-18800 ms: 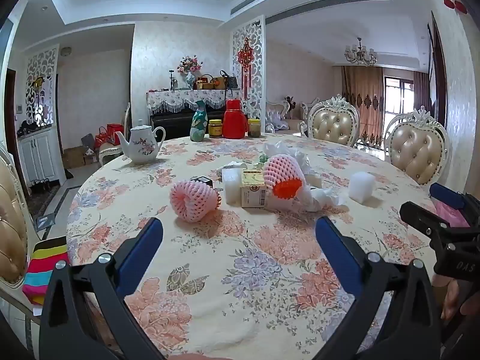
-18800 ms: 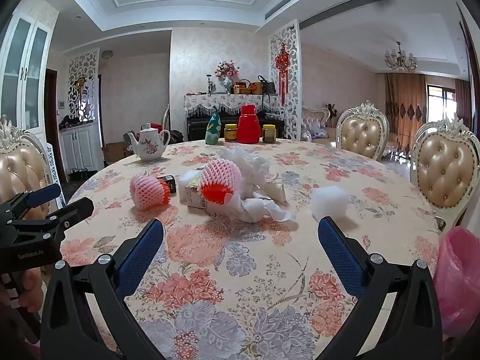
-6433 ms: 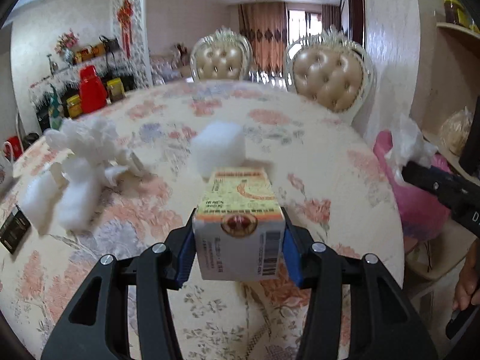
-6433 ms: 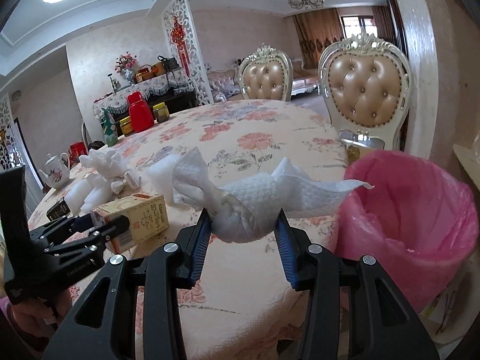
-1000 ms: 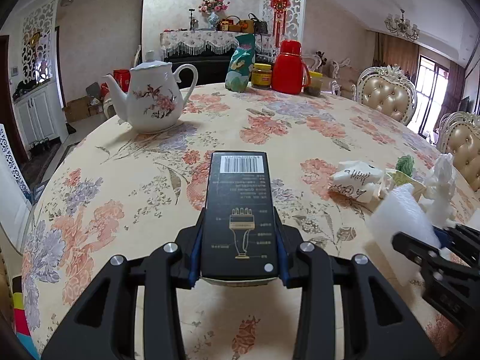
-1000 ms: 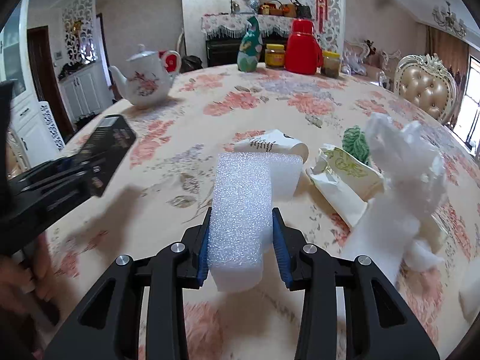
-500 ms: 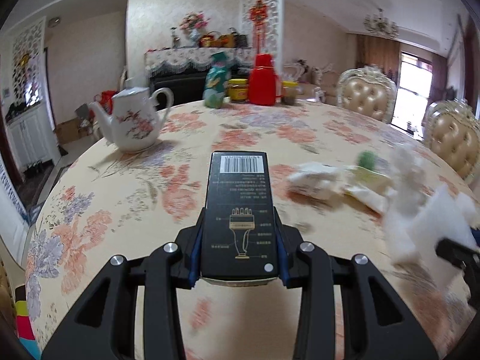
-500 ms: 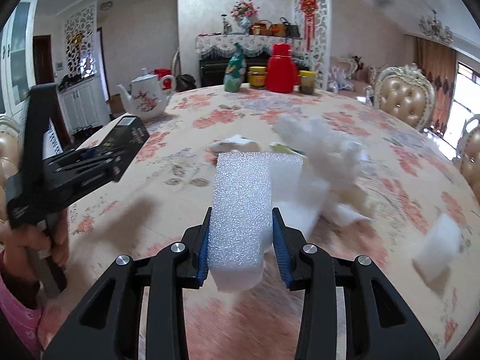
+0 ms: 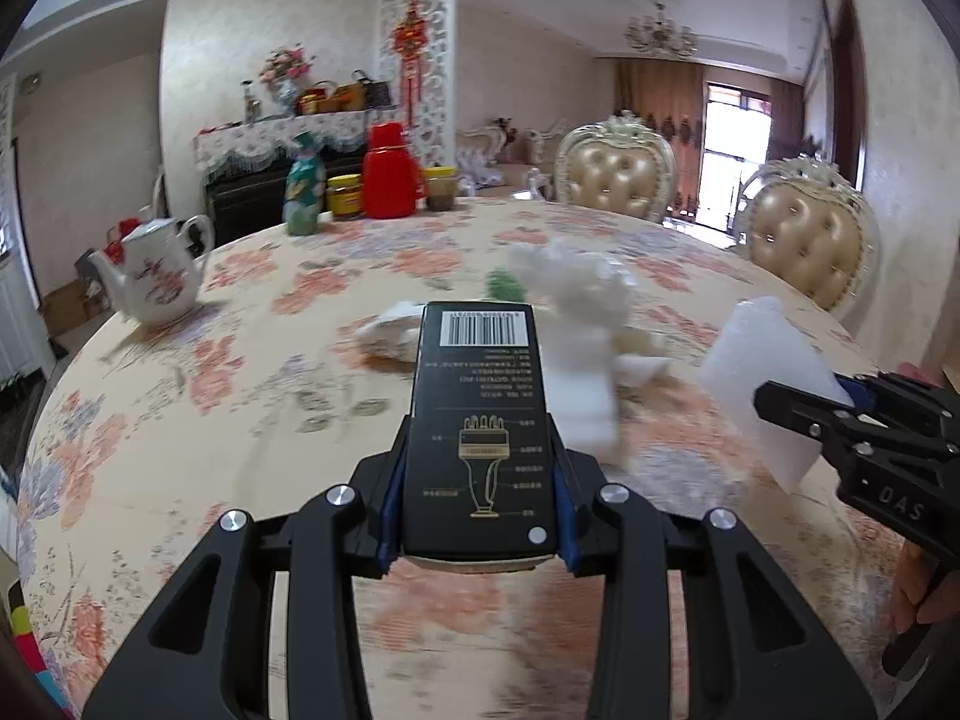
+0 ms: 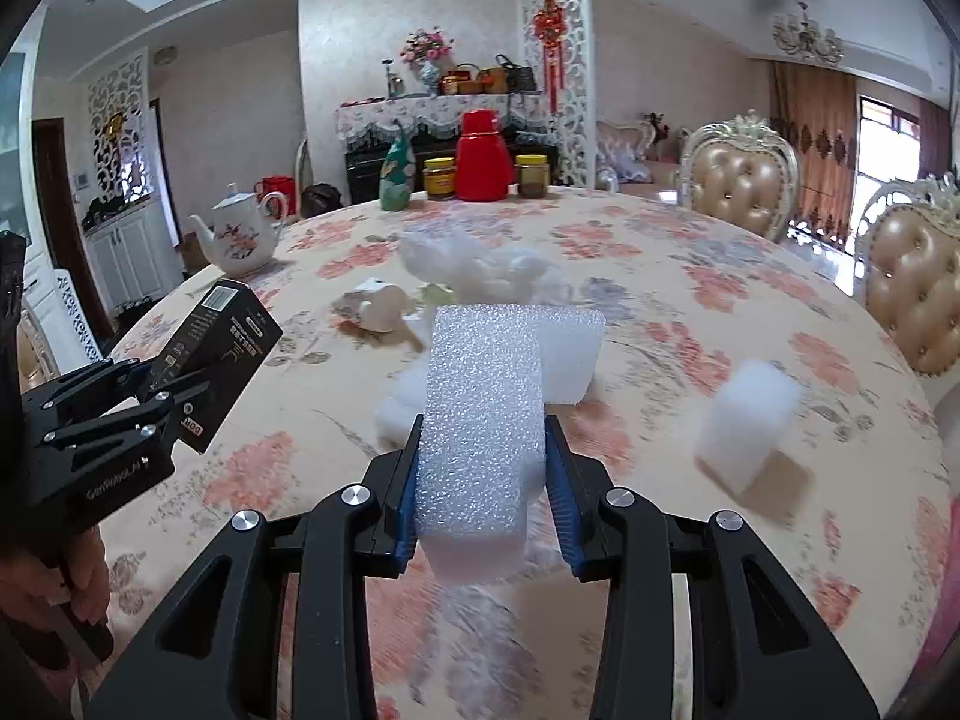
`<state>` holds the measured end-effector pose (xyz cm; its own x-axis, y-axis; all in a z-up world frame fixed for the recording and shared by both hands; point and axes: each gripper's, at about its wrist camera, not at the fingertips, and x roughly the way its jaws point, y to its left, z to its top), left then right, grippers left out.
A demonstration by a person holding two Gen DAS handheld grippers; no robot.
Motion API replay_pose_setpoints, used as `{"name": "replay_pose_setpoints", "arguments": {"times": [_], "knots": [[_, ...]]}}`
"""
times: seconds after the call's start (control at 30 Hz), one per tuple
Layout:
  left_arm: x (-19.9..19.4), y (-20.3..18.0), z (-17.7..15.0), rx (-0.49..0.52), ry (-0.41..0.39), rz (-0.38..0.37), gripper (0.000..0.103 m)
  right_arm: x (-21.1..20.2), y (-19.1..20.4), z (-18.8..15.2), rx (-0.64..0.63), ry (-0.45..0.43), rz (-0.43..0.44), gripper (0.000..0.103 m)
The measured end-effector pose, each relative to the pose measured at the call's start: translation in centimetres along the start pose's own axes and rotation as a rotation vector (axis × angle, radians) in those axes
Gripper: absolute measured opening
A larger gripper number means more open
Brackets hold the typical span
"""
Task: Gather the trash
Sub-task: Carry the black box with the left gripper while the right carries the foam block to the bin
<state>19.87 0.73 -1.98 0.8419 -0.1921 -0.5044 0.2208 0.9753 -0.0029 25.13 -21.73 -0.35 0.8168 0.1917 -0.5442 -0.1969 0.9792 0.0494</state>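
My left gripper [image 9: 477, 510] is shut on a black box [image 9: 478, 420] with a barcode and a gold drawing, held above the floral tablecloth. My right gripper [image 10: 483, 498] is shut on a white foam block [image 10: 483, 414], also held above the table. The right gripper and its foam block [image 9: 771, 384] show at the right of the left wrist view. The left gripper and the black box [image 10: 222, 348] show at the left of the right wrist view. On the table lie crumpled white tissue [image 10: 474, 267], a crumpled paper wrapper [image 10: 378, 306] and another foam cube [image 10: 747, 426].
A round table with a floral cloth [image 10: 690, 276] fills both views. A white teapot [image 10: 240, 234], a red thermos [image 10: 483, 159], jars and a green bottle stand at its far side. Padded chairs [image 10: 741, 186] stand at the right.
Both grippers have swung to the right across the table, each still holding its item. The teapot has shifted left in view, and the chairs and foam cube have come into sight.
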Motion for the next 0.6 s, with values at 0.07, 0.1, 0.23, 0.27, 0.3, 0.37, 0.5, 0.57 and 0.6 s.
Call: {"name": "replay_pose_setpoints", "arguments": {"times": [0.07,0.1,0.23,0.27,0.3,0.37,0.5,0.57,0.6], "knots": [[0.0,-1.6,-0.1,0.020,0.004,-0.025,0.038,-0.7,-0.8,-0.4,0.006,-0.006,-0.008,0.037],[0.0,-2.3,-0.1,0.030,0.006,-0.034,0.038,-1.0,-1.2,-0.6,0.005,-0.010,-0.018,0.037],[0.1,-5.4,-0.1,0.067,0.008,-0.069,0.038,-2.1,-2.8,-1.2,0.013,-0.019,-0.043,0.037],[0.1,-5.8,-0.2,0.073,0.007,-0.073,0.038,-2.4,-3.4,-1.4,0.016,-0.023,-0.054,0.037],[0.2,-6.4,-0.2,0.080,0.007,-0.077,0.038,-2.7,-3.8,-1.6,0.018,-0.024,-0.063,0.037],[0.3,-7.6,-0.1,0.090,0.007,-0.091,0.038,-3.3,-5.0,-2.0,0.028,-0.028,-0.078,0.038],[0.6,-9.7,0.0,0.104,0.010,-0.121,0.038,-4.6,-7.3,-2.8,0.053,-0.037,-0.110,0.038],[0.8,-11.2,0.0,0.112,0.015,-0.155,0.038,-5.4,-8.7,-3.3,0.069,-0.043,-0.124,0.038],[0.8,-11.6,0.0,0.114,0.014,-0.167,0.038,-5.7,-9.2,-3.5,0.076,-0.046,-0.130,0.038]]}}
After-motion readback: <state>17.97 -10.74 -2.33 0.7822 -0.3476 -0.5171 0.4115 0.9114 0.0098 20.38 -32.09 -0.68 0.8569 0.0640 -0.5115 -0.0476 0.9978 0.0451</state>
